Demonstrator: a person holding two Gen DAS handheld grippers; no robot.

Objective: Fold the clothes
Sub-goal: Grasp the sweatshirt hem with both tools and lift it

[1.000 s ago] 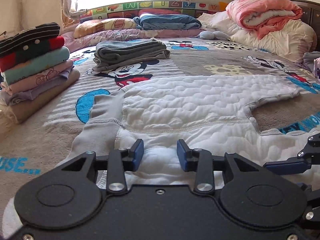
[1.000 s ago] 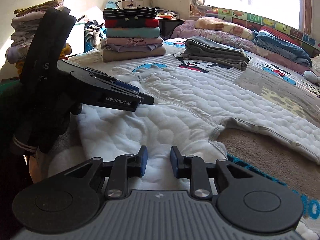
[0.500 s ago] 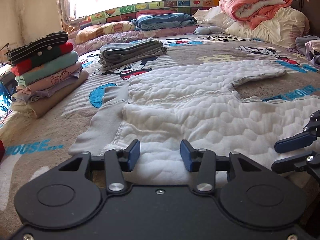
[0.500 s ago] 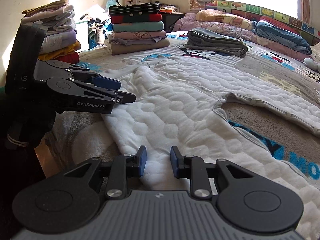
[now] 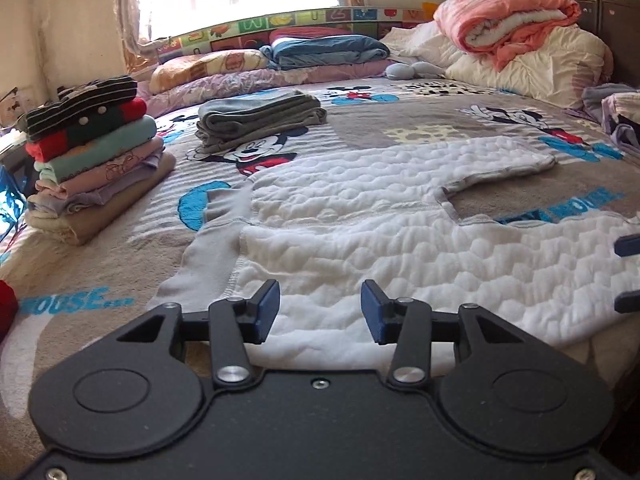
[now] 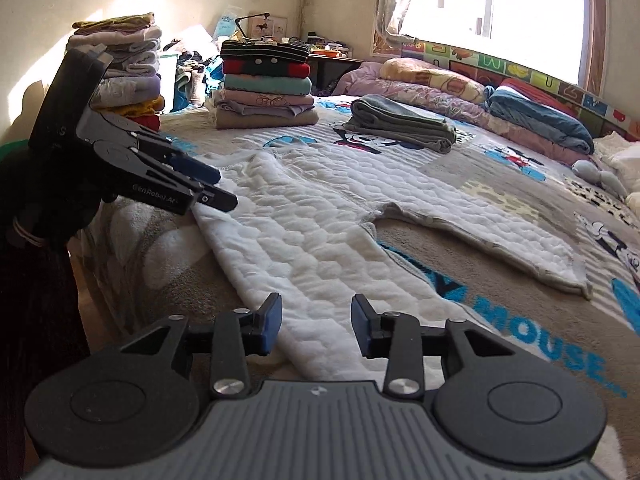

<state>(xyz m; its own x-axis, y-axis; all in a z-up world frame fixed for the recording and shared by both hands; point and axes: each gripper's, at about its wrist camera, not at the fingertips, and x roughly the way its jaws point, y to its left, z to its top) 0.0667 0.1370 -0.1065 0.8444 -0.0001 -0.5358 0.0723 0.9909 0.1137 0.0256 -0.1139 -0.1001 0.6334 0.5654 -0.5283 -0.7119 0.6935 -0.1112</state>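
both tools stand partly apart with nothing pinched between their blue pads. left tool hangs low over the near hem of the white quilted garment, its jaws at a middling gap after opening a little further, cloth visible beneath them but not pressed. right tool sits over the garment's near edge further along the bed, its jaws having just opened from a narrower set; the fabric lies under the gap and neither pad clamps it.

the garment is spread flat on the cartoon-print bedspread, grey neckband toward the left tool, one sleeve reaching out across the bed. in the right wrist view the left tool shows at the left side, just beside the garment's grey-trimmed end, held by a dark gloved hand.

a stack of folded clothes stands on the bed's far-left part, a folded grey piece lies alone near it, and rolled quilts rest by the headboard.
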